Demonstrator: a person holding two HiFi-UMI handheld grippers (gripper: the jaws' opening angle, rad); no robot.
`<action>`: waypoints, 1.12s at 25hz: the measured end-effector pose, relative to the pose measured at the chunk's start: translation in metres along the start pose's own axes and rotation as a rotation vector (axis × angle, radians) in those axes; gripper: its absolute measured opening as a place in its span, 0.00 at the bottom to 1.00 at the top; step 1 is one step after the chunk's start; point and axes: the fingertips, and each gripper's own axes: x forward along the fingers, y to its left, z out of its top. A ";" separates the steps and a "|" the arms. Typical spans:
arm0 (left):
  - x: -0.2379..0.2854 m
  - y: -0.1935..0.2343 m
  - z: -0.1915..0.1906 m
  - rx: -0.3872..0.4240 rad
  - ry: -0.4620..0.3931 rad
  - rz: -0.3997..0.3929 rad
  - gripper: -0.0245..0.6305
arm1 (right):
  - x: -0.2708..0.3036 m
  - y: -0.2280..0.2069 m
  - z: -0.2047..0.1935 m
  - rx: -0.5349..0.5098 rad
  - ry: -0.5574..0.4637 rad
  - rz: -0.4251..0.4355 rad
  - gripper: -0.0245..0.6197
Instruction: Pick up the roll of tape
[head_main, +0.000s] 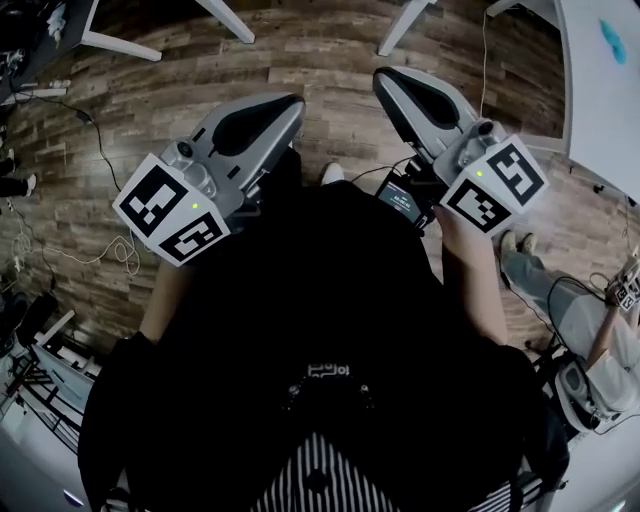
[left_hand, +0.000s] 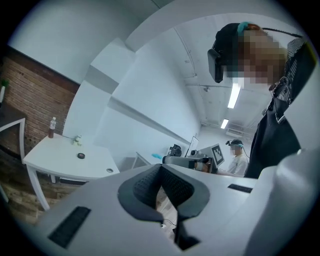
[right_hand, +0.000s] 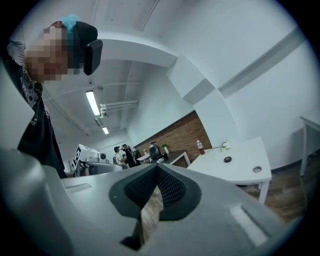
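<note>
Far beyond right gripper (right_hand: 156, 167), indistinct disc (right_hand: 227, 159).

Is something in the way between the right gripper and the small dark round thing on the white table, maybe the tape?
Nothing visible. From the right gripper, shut and empty, only open space leads to the white table, where the dark round thing lies apart from the bottle.

The left gripper (head_main: 288, 103) and right gripper (head_main: 386, 80) are pale grey with black pads. The marker cube (head_main: 168, 210) on each shows black-and-white squares. The floor (head_main: 330, 50) is brown wood plank, the desk (right_hand: 215, 162) white, the brick wall (right_hand: 180, 130) red-brown, the person's top (head_main: 320, 300) black.
</note>
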 end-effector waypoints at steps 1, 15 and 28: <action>0.004 0.001 0.000 0.001 0.002 -0.016 0.04 | -0.001 -0.005 -0.001 0.004 0.001 -0.023 0.04; 0.067 0.067 0.054 0.048 0.012 -0.272 0.04 | 0.024 -0.073 0.047 -0.043 -0.047 -0.293 0.05; 0.065 0.182 0.101 0.024 0.013 -0.329 0.04 | 0.142 -0.102 0.087 -0.078 -0.024 -0.310 0.05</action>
